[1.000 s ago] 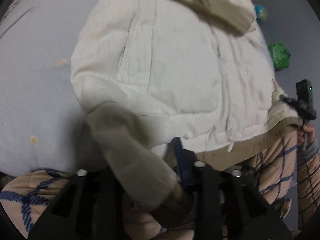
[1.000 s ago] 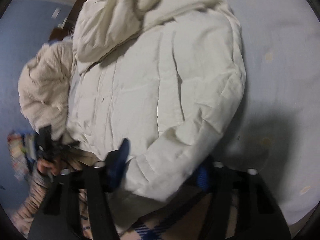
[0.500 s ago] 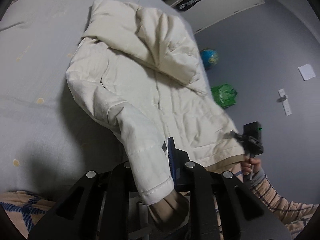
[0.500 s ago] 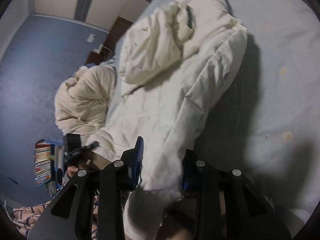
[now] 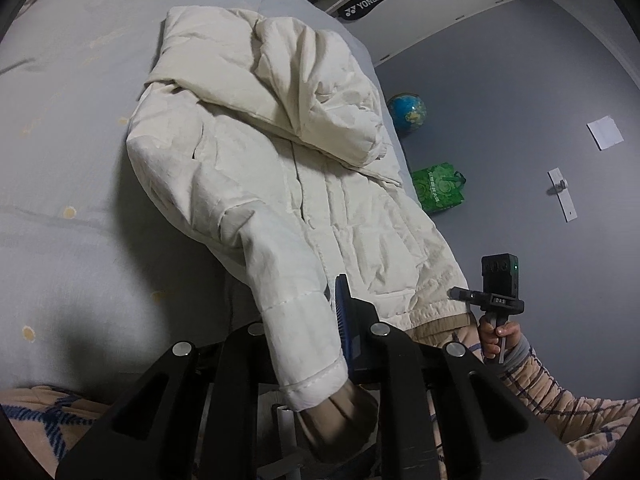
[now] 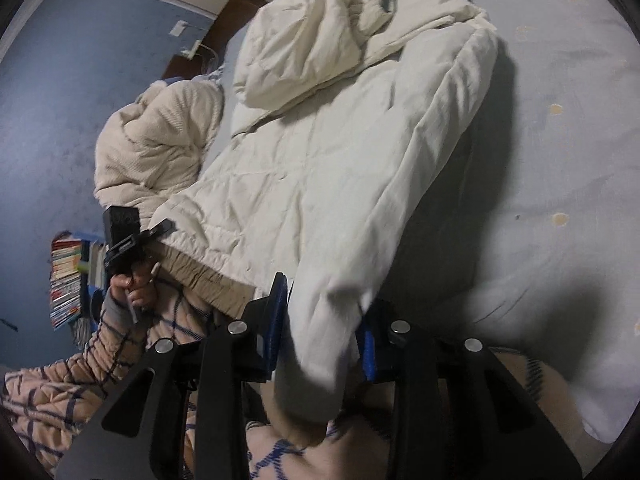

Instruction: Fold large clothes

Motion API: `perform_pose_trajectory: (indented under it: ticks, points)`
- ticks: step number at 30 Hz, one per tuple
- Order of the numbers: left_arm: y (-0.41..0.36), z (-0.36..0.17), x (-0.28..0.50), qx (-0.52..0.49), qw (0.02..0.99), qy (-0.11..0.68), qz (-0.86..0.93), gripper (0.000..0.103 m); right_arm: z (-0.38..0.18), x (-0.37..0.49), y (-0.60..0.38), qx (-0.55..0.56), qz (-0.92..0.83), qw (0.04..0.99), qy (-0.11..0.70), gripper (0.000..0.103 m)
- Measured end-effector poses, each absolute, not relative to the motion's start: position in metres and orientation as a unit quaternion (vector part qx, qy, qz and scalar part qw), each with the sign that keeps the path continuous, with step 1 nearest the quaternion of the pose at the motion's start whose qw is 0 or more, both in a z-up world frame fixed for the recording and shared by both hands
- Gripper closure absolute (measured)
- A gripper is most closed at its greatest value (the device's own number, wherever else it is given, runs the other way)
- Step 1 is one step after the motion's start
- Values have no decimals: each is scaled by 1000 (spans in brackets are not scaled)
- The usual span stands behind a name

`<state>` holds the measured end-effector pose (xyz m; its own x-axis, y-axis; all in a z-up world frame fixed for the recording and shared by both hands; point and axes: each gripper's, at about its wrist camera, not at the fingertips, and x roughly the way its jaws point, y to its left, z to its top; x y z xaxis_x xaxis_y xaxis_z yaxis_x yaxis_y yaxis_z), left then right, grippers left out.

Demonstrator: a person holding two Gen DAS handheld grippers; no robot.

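Note:
A cream padded jacket (image 5: pixel 260 148) lies front-up on a grey-blue bed, hood at the far end; it also shows in the right wrist view (image 6: pixel 332 152). My left gripper (image 5: pixel 304 328) is shut on the cuff end of one sleeve (image 5: pixel 296 304) and holds it lifted off the bed. My right gripper (image 6: pixel 320 320) is shut on the other sleeve (image 6: pixel 340 280), also lifted. Each gripper shows small in the other's view, near the jacket's hem, held by a hand.
The bed sheet (image 5: pixel 60 128) spreads around the jacket. A beige knitted garment (image 6: pixel 156 140) lies bunched at the bed's edge. A globe (image 5: pixel 408 112) and a green bag (image 5: pixel 438 192) sit on the floor. Books (image 6: pixel 66 276) stand at the left.
Both grippers have pulled back and up from the jacket, each with its sleeve, so the sleeves hang stretched and the whole jacket and room come into view.

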<state>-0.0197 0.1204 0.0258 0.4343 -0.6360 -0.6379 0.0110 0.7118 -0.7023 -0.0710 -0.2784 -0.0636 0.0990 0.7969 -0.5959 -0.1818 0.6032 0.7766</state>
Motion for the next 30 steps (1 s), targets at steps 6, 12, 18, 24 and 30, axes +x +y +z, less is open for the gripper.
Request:
perform_pose_trajectory:
  ticks: [6, 12, 18, 24, 30]
  points:
    - [118, 39, -14, -301, 794, 482, -215, 88, -44, -77, -288, 315, 375, 724, 487, 83]
    - [129, 70, 7, -300, 814, 443, -223, 89, -14, -52, -292, 364, 386, 739, 415, 84]
    - [142, 106, 28, -300, 835, 403, -224, 89, 15, -8, -303, 423, 396, 737, 349, 84]
    - [166, 129, 58, -331, 842, 367, -217, 89, 17, 41, -326, 497, 373, 727, 292, 84]
    - [183, 141, 101, -358, 844, 338, -212, 89, 10, 108, -349, 560, 326, 716, 260, 84]
